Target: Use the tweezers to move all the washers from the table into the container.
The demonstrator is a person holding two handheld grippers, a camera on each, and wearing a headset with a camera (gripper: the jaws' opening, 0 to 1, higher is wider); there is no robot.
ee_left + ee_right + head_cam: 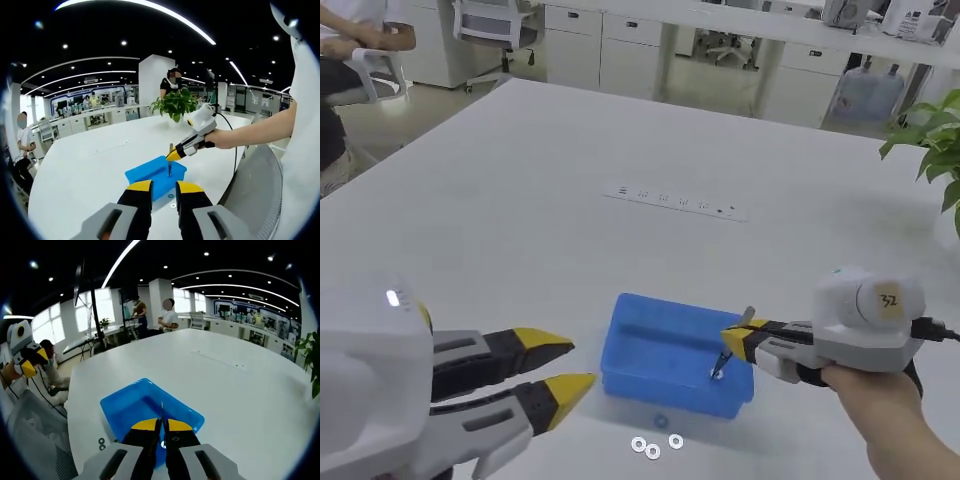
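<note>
Tweezers (724, 360) clamped in right hand-held gripper (735, 340), tips over blue container (660, 392); washers (653, 447) lie on table (570, 150) at container's 6 o'clock. Left hand-held gripper (580, 363) has jaws apart, idle. Risk: tweezers pivoting in the clamp, flicking washers away.

The left gripper (578, 363) occupies the lower left of the head view. Its jaws point right and are spread, with a clear gap between the yellow tips. The left gripper view shows the same gap at bottom centre. The right gripper (730, 342) enters from the right edge, held level in a hand (868, 398), with the forearm running to the lower right corner. Its jaws are pressed together on the tweezers (719, 368), which point downward.
</note>
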